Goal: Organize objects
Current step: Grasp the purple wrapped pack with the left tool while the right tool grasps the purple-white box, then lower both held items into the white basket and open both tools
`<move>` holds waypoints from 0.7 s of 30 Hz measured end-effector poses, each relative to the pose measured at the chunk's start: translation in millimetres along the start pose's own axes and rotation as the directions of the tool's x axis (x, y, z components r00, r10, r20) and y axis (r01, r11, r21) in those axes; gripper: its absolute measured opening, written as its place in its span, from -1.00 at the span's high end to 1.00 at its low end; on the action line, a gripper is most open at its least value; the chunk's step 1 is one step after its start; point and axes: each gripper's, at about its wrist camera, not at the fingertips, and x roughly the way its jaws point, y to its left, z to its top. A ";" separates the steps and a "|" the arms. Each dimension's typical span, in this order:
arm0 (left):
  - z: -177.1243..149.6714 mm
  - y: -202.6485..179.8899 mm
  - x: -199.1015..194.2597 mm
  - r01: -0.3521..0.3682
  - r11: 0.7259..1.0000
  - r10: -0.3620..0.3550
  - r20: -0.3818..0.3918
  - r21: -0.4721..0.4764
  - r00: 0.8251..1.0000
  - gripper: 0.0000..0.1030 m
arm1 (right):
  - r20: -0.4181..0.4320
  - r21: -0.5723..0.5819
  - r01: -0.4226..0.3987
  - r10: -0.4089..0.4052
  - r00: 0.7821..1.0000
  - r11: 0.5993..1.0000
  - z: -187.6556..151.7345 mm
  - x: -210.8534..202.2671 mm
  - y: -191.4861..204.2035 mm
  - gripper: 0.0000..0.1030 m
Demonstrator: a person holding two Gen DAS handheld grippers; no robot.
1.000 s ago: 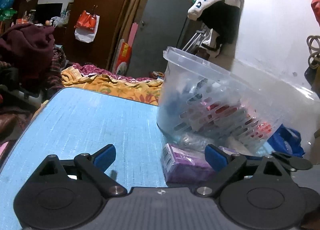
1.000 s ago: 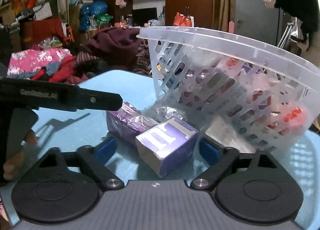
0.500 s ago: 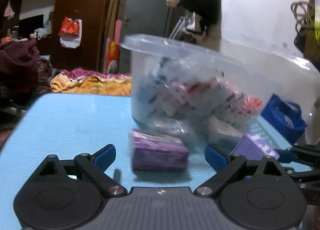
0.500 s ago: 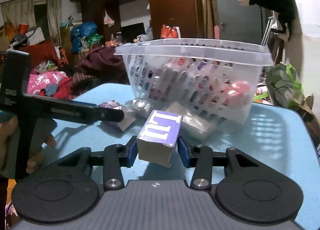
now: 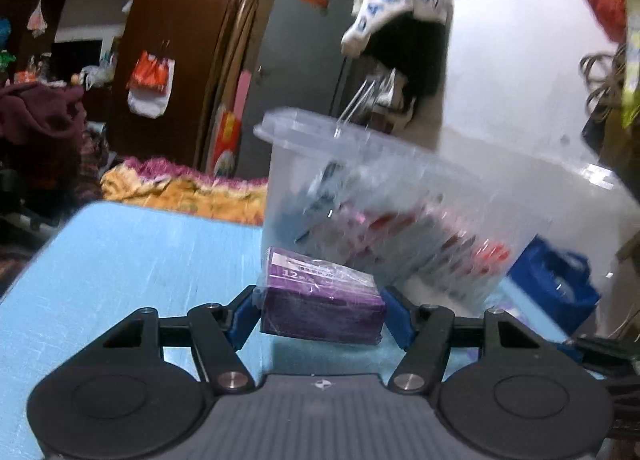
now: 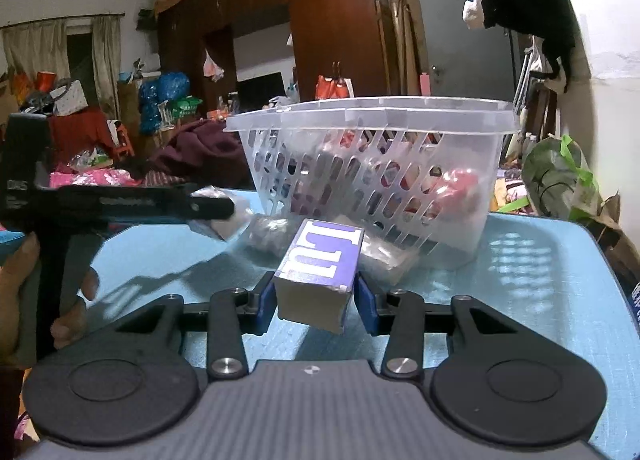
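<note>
We hold a gripper in each hand over the blue desk (image 6: 540,260), both aimed at the clear slotted basket (image 6: 372,164) that stands at the far side, already part full of packets.

Left gripper (image 5: 320,310): its fingers have just been closing, and the purple wrapped pack (image 5: 322,308) now sits between the blue pads, which press on its two short ends. We judge this a fresh grip. The pack looks slightly clear of the desk at its near edge, though blur makes that uncertain. Its long axis runs left to right, across the gripper, and its labelled end shows at the upper left. It lies just in front of the basket wall.

Right gripper (image 6: 316,300): fingers narrowed and clamped on the purple-and-white box (image 6: 320,268), pads on its left and right sides. The box is lifted off the desk, tilted, near lower corner hanging free. Its long axis runs away from us toward the basket, printed purple face turned up.

Why held so: gripping each item by its sides leaves the underside free, which we think suits dropping them over the rim into the basket.

Left on the desk, just in front of the basket: a crinkled clear bundle (image 6: 272,236) and a flat clear-wrapped packet (image 6: 384,256), both untouched.

In the right view, the left gripper's body crosses at the left, a person's hand (image 6: 24,292) on its handle.
</note>
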 end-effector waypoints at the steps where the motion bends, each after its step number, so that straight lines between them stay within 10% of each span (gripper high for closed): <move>1: 1.7 -0.3 -2.1 0.013 1.000 -0.013 0.017 -0.002 1.000 -0.33 | 0.008 -0.007 0.009 -0.009 1.000 1.000 -0.5 -1.2 1.4 0.12; 21: 3.0 16.0 -32.5 0.061 0.993 -0.038 0.218 -0.100 0.975 -0.33 | 0.189 0.050 0.019 -0.029 0.982 0.999 -6.1 -28.4 -6.1 0.13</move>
